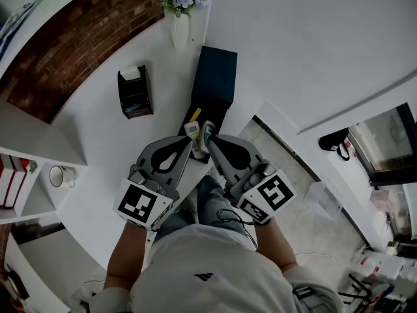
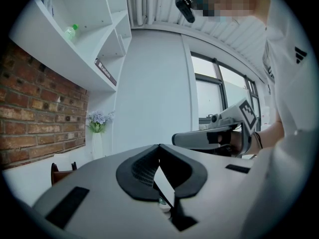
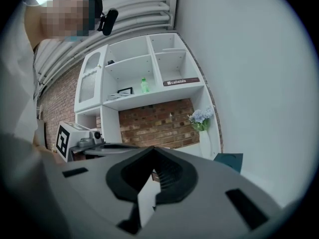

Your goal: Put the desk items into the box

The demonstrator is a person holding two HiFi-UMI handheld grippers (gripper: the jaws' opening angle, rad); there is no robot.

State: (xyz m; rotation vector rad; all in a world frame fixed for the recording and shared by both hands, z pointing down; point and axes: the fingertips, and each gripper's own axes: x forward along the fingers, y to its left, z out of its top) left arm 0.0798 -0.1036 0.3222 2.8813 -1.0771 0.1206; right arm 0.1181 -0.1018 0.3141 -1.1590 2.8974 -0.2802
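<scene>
Left hand-held gripper (image 1: pixel 189 143), right hand-held gripper (image 1: pixel 211 142); one box (image 1: pixel 218 77); one vase (image 1: pixel 180 30).

This is looking like an office; a white desk (image 1: pixel 104 142) is running along a brick wall (image 1: pixel 85 38); white shelving (image 1: pixel 42 142) is holding red binders (image 1: pixel 8 178); a vase of flowers (image 1: pixel 181 25) is standing on the desk.

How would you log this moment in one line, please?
left tongs: shut | right tongs: shut | both side by side at box near end | small items by tips, not clearly held
</scene>
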